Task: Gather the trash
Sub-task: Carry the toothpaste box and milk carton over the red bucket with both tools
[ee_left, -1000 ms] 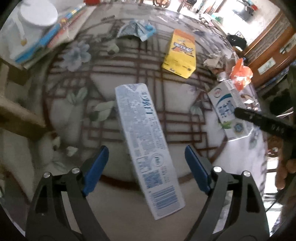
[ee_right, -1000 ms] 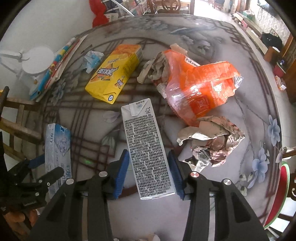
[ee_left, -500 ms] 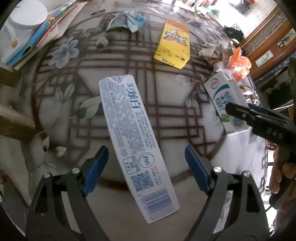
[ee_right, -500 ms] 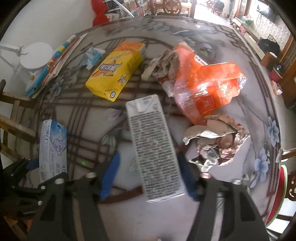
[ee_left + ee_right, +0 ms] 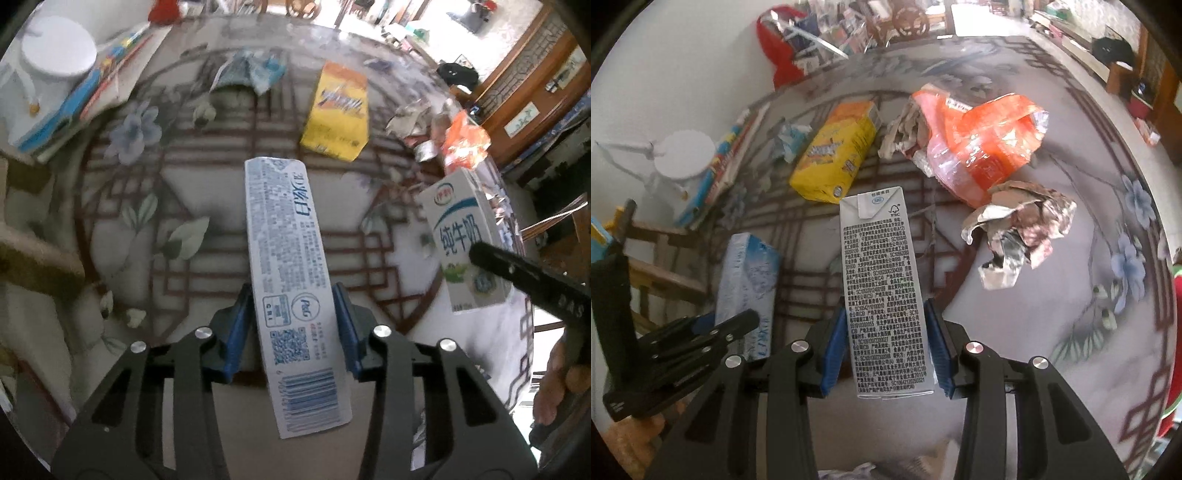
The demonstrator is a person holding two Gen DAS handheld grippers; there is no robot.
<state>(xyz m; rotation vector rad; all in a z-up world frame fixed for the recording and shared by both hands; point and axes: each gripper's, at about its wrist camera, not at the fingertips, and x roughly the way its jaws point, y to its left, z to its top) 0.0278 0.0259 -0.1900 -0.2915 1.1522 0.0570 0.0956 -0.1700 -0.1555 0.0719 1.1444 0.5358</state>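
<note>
The left gripper [image 5: 291,325], whose jaws have just been closing, clamps its blue pads on a long white-and-blue cardboard toothpaste box [image 5: 286,266] near the round patterned table's [image 5: 1052,332] near edge. The right gripper [image 5: 886,343] grips a white milk carton [image 5: 882,288]. Toward the far edge lie a yellow carton [image 5: 834,158], an orange plastic bag [image 5: 982,144] and crumpled paper [image 5: 1019,229].

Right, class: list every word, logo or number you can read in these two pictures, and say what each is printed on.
"P&G": toothpaste box.
"纯牛奶": milk carton, front.
"FSC": milk carton, back.
"DAS": right gripper's arm.
Too small or blurred: carton's fine print, barcode digits, yellow box lettering, orange bag print.
</note>
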